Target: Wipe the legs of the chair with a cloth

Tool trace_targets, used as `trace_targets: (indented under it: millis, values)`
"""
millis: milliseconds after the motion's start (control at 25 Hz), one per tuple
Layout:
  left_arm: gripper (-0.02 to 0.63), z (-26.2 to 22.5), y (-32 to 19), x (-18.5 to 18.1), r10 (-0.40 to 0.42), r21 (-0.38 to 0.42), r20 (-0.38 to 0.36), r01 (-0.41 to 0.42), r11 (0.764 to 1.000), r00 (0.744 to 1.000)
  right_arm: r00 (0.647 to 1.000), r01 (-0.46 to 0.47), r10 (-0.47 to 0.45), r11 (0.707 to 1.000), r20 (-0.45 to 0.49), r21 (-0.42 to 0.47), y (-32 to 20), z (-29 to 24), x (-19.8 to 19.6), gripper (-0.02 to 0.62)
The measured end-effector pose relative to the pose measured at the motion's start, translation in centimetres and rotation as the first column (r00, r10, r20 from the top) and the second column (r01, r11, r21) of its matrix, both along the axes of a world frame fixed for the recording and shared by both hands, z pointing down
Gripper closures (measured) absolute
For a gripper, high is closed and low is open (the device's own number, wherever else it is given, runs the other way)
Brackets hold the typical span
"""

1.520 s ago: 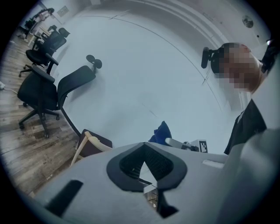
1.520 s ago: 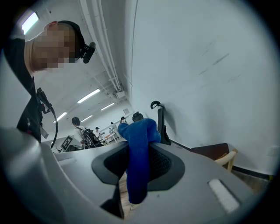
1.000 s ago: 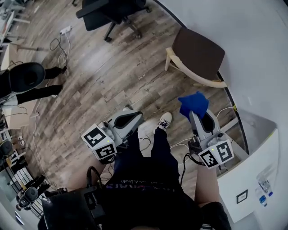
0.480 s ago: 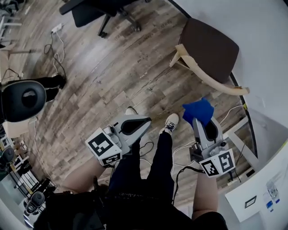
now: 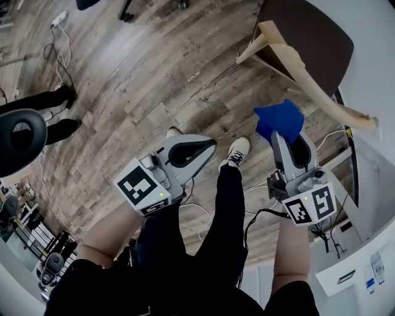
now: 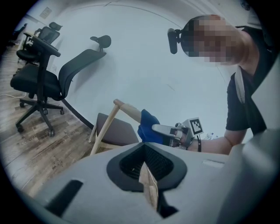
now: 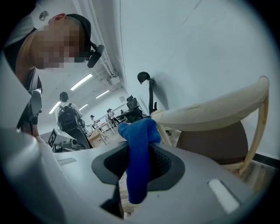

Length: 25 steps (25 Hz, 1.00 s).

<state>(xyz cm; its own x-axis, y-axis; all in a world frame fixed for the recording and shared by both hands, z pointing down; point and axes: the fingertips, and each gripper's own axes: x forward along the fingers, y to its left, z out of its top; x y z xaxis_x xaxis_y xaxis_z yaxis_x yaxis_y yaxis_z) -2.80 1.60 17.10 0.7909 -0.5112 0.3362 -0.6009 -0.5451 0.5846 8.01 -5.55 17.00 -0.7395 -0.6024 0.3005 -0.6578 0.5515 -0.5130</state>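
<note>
The chair has a brown seat (image 5: pixel 315 37) and a pale wooden frame (image 5: pixel 308 74); it stands at the upper right of the head view, against the white wall. My right gripper (image 5: pixel 285 131) is shut on a blue cloth (image 5: pixel 281 120), which bunches out past its tips just short of the chair's curved wooden rail. In the right gripper view the cloth (image 7: pixel 138 148) hangs between the jaws with the rail (image 7: pixel 210 111) close behind it. My left gripper (image 5: pixel 210 145) is shut on nothing, lower and to the left above the floor. The left gripper view shows the chair (image 6: pixel 116 131) and the cloth (image 6: pixel 148 127).
Cables (image 5: pixel 203 216) trail over the wood floor near the person's shoe (image 5: pixel 237 151). A black office chair (image 6: pixel 39 83) stands further along the wall. A power strip (image 5: pixel 58 18) lies at the far left. A black headrest (image 5: pixel 18 139) shows at the left edge.
The person has stepped toward the chair, which now looms larger at the upper right. Both grippers have moved forward, and the blue cloth has come close under the wooden rail.
</note>
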Motion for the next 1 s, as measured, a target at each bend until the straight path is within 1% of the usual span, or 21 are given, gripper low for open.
trace_targets:
  millis: [120, 240, 320, 440, 600, 760, 920, 1000]
  values:
    - [0.600, 2.4, 0.0, 0.4, 0.010, 0.023, -0.021, -0.010, 1.000, 1.000, 0.999, 0.025, -0.024, 1.000, -0.028, 0.018, -0.7, 2.2, -0.4, 0.483]
    - [0.600, 5.2, -0.5, 0.5, 0.032, 0.072, -0.037, -0.030, 0.997, 0.999, 0.997, 0.037, -0.034, 0.998, -0.068, 0.048, -1.7, 5.2, -0.6, 0.483]
    - [0.600, 7.6, -0.6, 0.3, 0.041, 0.098, -0.043, -0.036, 0.994, 0.998, 0.995, 0.045, -0.040, 0.997, -0.092, 0.058, -2.4, 7.8, -0.8, 0.483]
    - [0.600, 11.7, -0.4, -0.2, 0.044, 0.117, -0.050, -0.038, 0.992, 0.998, 0.992, 0.051, -0.040, 0.995, -0.123, 0.085, -3.5, 11.6, -1.1, 0.483]
    - [0.600, 16.6, -1.2, -1.4, 0.034, 0.175, -0.043, -0.026, 0.984, 0.999, 0.994, 0.038, -0.024, 0.991, -0.109, 0.124, -4.9, 15.8, -1.4, 0.483]
    - [0.600, 19.2, -1.9, -2.2, 0.033, 0.225, -0.049, -0.021, 0.974, 0.998, 0.994, 0.032, -0.016, 0.988, -0.106, 0.149, -5.6, 19.5, -2.3, 0.483]
    - [0.601, 22.0, -2.3, -2.9, 0.045, 0.245, -0.045, -0.033, 0.969, 0.998, 0.993, 0.039, -0.018, 0.981, -0.113, 0.188, -6.4, 22.1, -3.5, 0.483]
    - [0.601, 23.7, -2.6, -2.9, 0.051, 0.213, -0.064, -0.036, 0.976, 0.997, 0.992, 0.039, -0.014, 0.978, -0.122, 0.205, -7.1, 23.5, -3.7, 0.483]
